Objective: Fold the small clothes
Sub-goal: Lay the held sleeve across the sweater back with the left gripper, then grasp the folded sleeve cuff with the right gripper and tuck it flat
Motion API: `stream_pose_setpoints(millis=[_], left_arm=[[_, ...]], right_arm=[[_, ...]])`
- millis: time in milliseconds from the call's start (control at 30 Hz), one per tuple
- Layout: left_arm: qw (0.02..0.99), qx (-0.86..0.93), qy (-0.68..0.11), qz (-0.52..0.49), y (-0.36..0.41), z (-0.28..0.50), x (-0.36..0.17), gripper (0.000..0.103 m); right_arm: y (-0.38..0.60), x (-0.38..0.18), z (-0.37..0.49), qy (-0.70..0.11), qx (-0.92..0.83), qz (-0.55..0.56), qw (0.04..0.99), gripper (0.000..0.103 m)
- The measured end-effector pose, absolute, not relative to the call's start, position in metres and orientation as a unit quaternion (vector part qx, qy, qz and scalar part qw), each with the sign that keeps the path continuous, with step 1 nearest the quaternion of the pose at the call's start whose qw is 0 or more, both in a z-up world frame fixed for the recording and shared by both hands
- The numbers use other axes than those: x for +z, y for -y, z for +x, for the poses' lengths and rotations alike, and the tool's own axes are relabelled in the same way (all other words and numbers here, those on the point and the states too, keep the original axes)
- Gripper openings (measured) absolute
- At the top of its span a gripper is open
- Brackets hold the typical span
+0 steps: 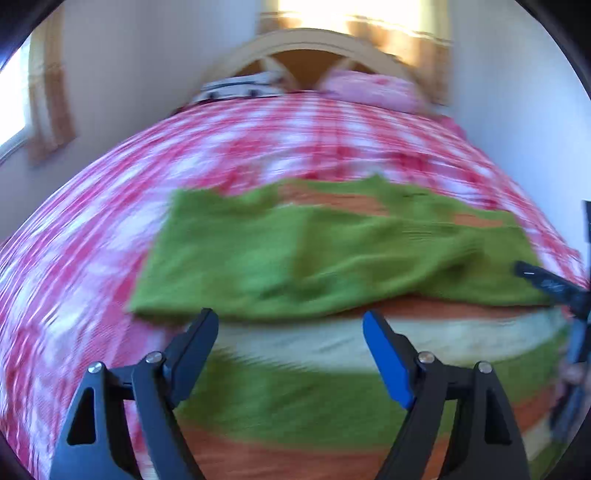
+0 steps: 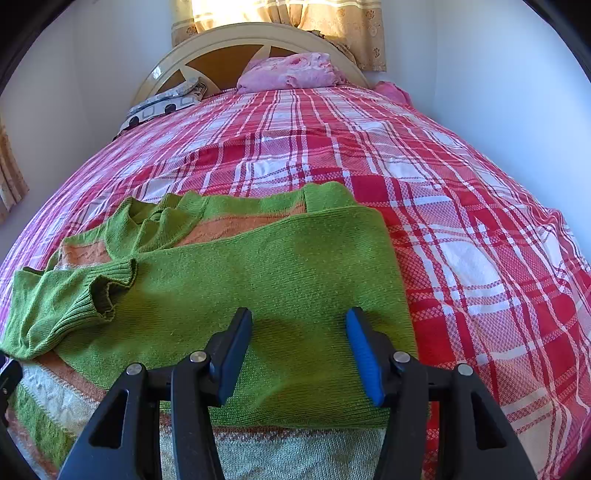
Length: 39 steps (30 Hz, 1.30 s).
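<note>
A small green knit sweater (image 2: 258, 280) with orange and cream stripes lies on the red-and-white plaid bedspread (image 2: 461, 221). Its sleeves are folded over the body; a ribbed cuff (image 2: 107, 291) lies at the left. It also shows in the blurred left wrist view (image 1: 314, 254). My left gripper (image 1: 290, 321) is open and empty above the sweater's striped lower part. My right gripper (image 2: 299, 321) is open and empty just above the folded green sleeve. The right gripper's fingers show at the right edge of the left wrist view (image 1: 554, 284).
A cream and brown headboard (image 2: 221, 48) stands at the far end with a pink pillow (image 2: 291, 72) and a patterned pillow (image 2: 166, 101). White walls flank the bed. Tan curtains (image 2: 332, 22) hang behind the headboard.
</note>
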<state>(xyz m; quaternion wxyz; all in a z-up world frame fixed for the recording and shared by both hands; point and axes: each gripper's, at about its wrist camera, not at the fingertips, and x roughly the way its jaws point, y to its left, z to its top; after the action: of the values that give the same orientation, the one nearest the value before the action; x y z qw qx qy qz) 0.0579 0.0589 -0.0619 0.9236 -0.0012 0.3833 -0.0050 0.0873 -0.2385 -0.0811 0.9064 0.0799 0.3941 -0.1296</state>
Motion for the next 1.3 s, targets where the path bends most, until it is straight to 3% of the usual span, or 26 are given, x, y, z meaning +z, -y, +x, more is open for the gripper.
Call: stream_pose_setpoints(millis=[100, 167, 233, 567, 667, 733, 1033, 1300], left_arm=[[0.908, 0.027, -0.414, -0.046, -0.089, 0.063, -0.08, 0.082], [0.896, 0.013, -0.424, -0.135, -0.111, 0.066, -0.088, 0.082], [0.891, 0.017, -0.423, -0.162, -0.115, 0.067, -0.091, 0.081], [0.892, 0.012, -0.422, -0.16, -0.111, 0.063, -0.093, 0.082], [0.892, 0.014, -0.423, -0.157, -0.112, 0.067, -0.093, 0.083], [0.892, 0.012, -0.423, -0.16, -0.112, 0.066, -0.093, 0.083], [0.891, 0.011, -0.423, -0.165, -0.115, 0.064, -0.094, 0.083], [0.891, 0.016, -0.424, -0.159, -0.114, 0.065, -0.093, 0.083]], right_arm=[[0.232, -0.067, 0.085, -0.387, -0.123, 0.081, 0.91, 0.055], [0.224, -0.052, 0.078, -0.362, -0.09, 0.119, 0.92, 0.055], [0.206, -0.043, 0.081, -0.357, -0.041, 0.161, 0.919, 0.055], [0.134, -0.072, 0.149, -0.425, 0.025, 0.175, 0.888, 0.054], [0.114, -0.067, 0.154, -0.426, 0.03, 0.13, 0.895, 0.015], [0.115, -0.062, 0.152, -0.426, 0.035, 0.127, 0.895, 0.015], [0.163, 0.033, 0.099, -0.291, 0.018, 0.11, 0.95, 0.014], [0.233, 0.001, 0.081, -0.318, -0.045, 0.123, 0.939, 0.014]])
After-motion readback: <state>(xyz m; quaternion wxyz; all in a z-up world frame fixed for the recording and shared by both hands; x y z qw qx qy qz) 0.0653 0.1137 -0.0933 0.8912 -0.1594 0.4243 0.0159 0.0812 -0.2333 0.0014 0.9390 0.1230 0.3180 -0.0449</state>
